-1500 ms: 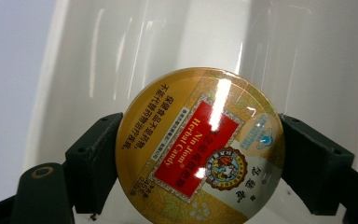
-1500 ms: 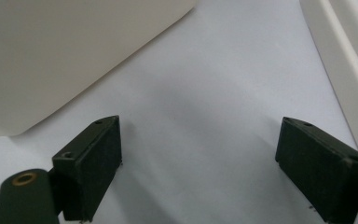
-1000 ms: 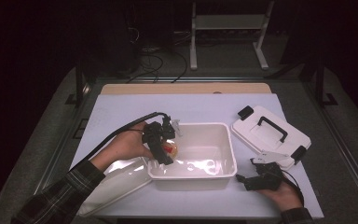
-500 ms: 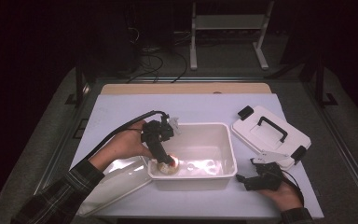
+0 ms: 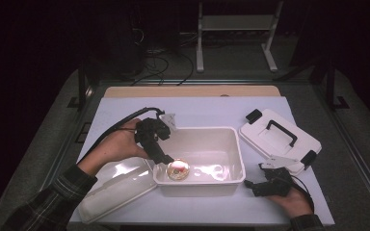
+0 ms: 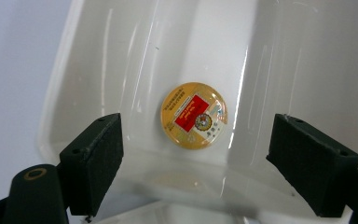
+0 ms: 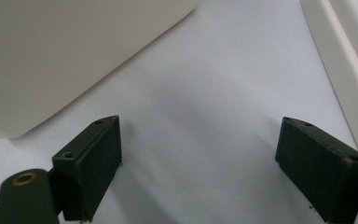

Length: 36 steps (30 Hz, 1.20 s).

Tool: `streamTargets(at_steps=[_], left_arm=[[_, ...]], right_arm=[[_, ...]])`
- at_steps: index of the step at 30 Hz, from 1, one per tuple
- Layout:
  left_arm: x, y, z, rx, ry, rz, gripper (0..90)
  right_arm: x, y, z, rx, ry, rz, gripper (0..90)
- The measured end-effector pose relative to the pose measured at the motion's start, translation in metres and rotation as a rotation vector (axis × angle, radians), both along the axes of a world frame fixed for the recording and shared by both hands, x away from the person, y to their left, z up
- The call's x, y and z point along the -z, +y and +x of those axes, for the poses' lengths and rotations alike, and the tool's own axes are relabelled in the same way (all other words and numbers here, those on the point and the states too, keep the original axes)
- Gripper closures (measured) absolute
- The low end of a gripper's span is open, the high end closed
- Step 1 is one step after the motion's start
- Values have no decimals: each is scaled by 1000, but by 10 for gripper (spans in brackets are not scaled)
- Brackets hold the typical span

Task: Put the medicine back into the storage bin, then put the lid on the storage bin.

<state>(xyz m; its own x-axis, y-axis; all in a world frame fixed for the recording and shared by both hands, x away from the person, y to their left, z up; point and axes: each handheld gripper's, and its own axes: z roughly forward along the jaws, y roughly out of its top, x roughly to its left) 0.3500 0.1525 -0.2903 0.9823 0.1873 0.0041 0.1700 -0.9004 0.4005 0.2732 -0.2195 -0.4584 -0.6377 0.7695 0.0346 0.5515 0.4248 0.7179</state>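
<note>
Looking down from the high view, a round gold disc (image 5: 178, 169) with a red centre lies flat on the floor of the white tub (image 5: 231, 144), in its near left corner. The left gripper (image 5: 166, 159) slants down over the tub's left rim, its tips just above the disc and not gripping it. Near and left of the tub rests a clear lid (image 5: 118, 185); to the far right sits a white lid with a black handle (image 5: 279, 139). The right gripper (image 5: 250, 185) lies low on the pale sheet (image 5: 125, 108) that covers the table, just right of the tub's near corner. Beyond the table the room is dark, with cables and a metal stand on the floor.

From the left gripper view, the disc (image 6: 194, 115) shows a gold rim, a red label and a small round seal; the jaws stand wide apart with nothing between the pads.

From the right gripper view, the jaws stand wide over bare sheet (image 7: 205, 116), the tub's wall (image 7: 65, 56) at upper left.
</note>
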Motion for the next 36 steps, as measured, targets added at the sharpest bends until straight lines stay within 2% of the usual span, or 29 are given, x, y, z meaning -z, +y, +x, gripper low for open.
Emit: streamTargets(at_steps=[3, 7, 8, 9, 13, 14, 15, 19, 21, 27, 29, 36], left_arm=[[-5, 6, -2, -7, -9, -5, 171], [-15, 27, -6, -36, -22, -19, 171], [-15, 27, -6, -36, -22, -19, 172], [-15, 37, -8, -64, -23, -23, 172], [-12, 59, -10, -110, -25, -23, 172], [-12, 59, -10, -110, -25, -23, 172], [-9, 70, -11, -131, -26, -16, 172], [2, 87, -14, -170, -15, -15, 178], [7, 95, -16, -181, -3, -19, 198], [24, 110, -22, -219, 1, -25, 245], [36, 119, -26, -244, -6, -12, 283], [66, 140, -31, -304, 26, -5, 406]], right_arm=[[0, 0, 0, 0, 0, 0, 135], [0, 0, 0, -1, 0, 0, 135], [0, 0, 0, -1, 0, 0, 135], [0, 0, 0, -1, -1, -1, 135], [0, 0, 0, -2, -1, -2, 135], [0, 0, 0, -2, -1, -2, 135], [0, 0, 0, -2, -1, -2, 135], [0, 0, 0, -2, 0, -1, 135], [0, 0, 0, -2, -1, -2, 135], [0, 0, 0, -2, -1, -2, 135], [0, 0, 0, -2, -1, -2, 135], [0, 0, 0, -2, -2, -2, 135]])
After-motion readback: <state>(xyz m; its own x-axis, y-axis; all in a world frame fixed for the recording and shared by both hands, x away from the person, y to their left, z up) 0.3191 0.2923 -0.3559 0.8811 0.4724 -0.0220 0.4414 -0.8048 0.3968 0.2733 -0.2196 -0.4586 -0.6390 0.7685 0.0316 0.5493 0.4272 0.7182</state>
